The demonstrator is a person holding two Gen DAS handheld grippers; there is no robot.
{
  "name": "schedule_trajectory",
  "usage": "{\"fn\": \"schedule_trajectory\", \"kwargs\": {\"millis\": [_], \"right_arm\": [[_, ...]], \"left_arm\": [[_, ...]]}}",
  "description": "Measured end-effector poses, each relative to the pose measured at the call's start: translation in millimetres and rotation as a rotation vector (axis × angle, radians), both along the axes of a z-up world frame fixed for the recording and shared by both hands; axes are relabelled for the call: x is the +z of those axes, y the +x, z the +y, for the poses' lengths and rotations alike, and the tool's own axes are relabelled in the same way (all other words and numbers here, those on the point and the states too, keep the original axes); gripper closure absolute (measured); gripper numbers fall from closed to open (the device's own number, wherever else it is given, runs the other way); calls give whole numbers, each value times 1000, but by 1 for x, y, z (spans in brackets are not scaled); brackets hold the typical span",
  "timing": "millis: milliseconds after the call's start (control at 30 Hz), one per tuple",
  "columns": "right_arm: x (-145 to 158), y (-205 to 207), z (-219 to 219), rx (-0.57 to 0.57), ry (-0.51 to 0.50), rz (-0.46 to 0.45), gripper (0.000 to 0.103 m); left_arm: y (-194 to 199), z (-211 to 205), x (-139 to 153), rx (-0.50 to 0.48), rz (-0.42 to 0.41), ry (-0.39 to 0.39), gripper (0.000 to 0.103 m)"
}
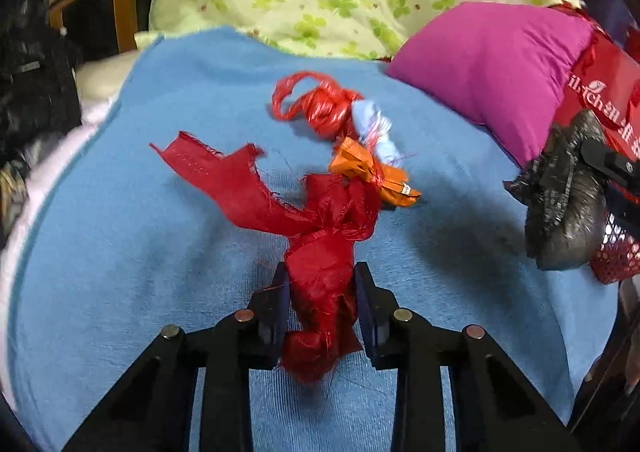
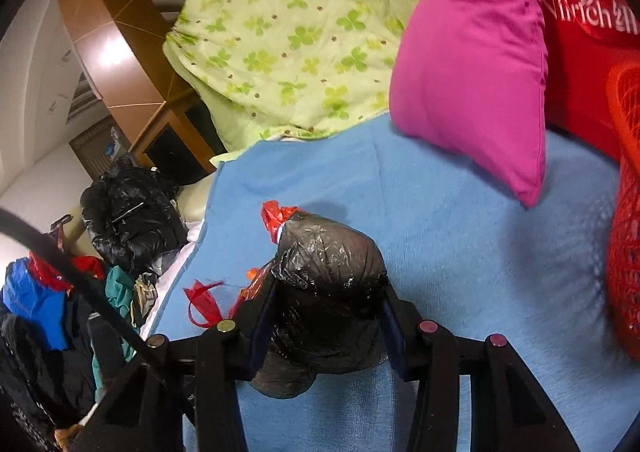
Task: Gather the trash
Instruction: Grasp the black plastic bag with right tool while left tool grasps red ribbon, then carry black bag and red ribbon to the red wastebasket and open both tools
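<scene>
Red rag [image 1: 320,276] is pinched by L gripper [image 1: 322,308], long axis fwd. Black bag [image 2: 328,292] is pinched by R gripper [image 2: 326,316]; basket [image 2: 626,236] lies to its right.

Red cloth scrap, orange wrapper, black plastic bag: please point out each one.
Red cloth scrap [image 1: 324,252], left wrist view, its knotted middle.
Orange wrapper [image 1: 362,163], left wrist view, its upper fold.
Black plastic bag [image 2: 328,276], right wrist view, its front.

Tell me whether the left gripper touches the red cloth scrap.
Touching. Left wrist view: the left gripper has both fingers pressed against the red cloth scrap.
</scene>
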State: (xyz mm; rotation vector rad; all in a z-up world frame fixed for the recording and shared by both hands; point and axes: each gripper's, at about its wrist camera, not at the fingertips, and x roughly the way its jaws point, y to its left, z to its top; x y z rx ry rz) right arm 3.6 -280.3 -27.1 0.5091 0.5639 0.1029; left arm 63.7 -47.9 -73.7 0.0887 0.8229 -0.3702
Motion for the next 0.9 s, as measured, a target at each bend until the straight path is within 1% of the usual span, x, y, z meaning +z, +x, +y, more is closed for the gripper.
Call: {"fn": "schedule_trajectory", "kwargs": {"millis": [167, 333, 500, 767, 900], "right_arm": [[7, -8, 6, 0, -50, -28, 53], [13, -20, 5, -6, -82, -57, 53], [18, -34, -2, -25, -104, -87, 53], [31, -55, -19, -64, -105, -147, 53], [36, -63, -27, -74, -93, -171, 53]], "left_arm": [[-25, -6, 21, 3, -86, 55, 70], [-47, -10, 43, 30, -147, 70, 70], [-70, -23, 62, 24, -219, 124, 70], [-91, -46, 81, 10, -265, 163, 70], [-94, -57, 88, 9, -278, 177, 70]]}}
